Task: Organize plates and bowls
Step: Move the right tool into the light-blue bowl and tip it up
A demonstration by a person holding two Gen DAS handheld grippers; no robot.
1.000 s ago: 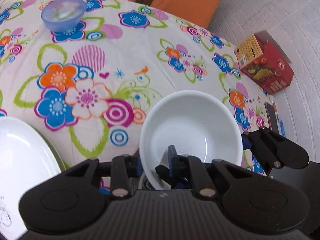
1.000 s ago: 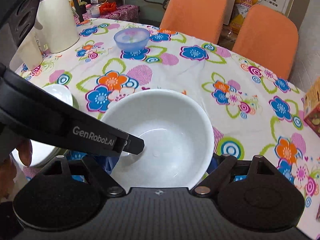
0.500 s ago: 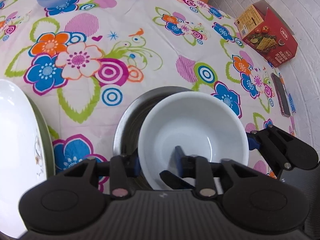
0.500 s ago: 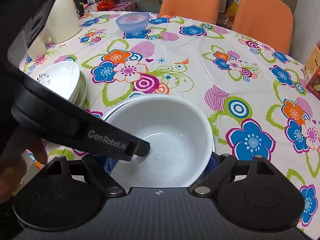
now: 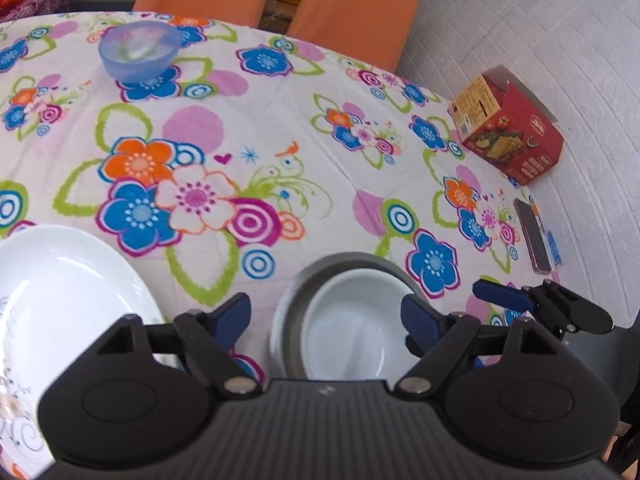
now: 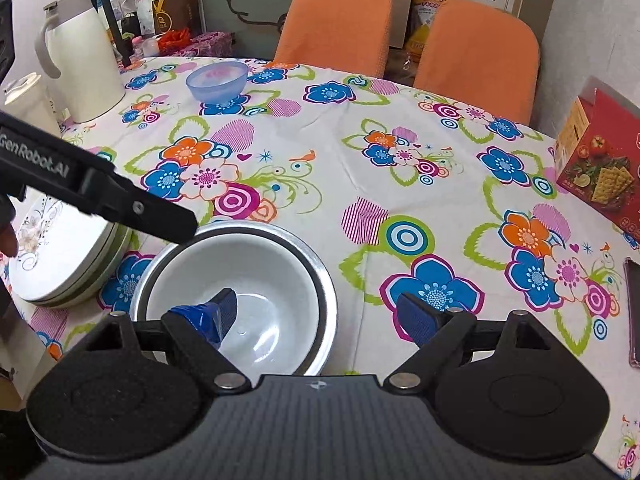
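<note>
A white bowl sits nested inside a steel bowl on the flowered tablecloth. My left gripper hangs open just above and behind it, with its blue pads apart and nothing between them. In the right wrist view the left gripper shows as a black arm over the bowl's left rim. My right gripper is open too, its left pad over the white bowl and its right pad over the cloth. A stack of white plates lies to the left. A blue translucent bowl stands far back.
A red cracker box and a phone lie near the table's right edge. A white thermos jug stands at the back left. Two orange chairs are behind the table.
The white bowl came down into the steel bowl. My left gripper opened and let go of its rim, and both grippers have drawn back from the bowl.
</note>
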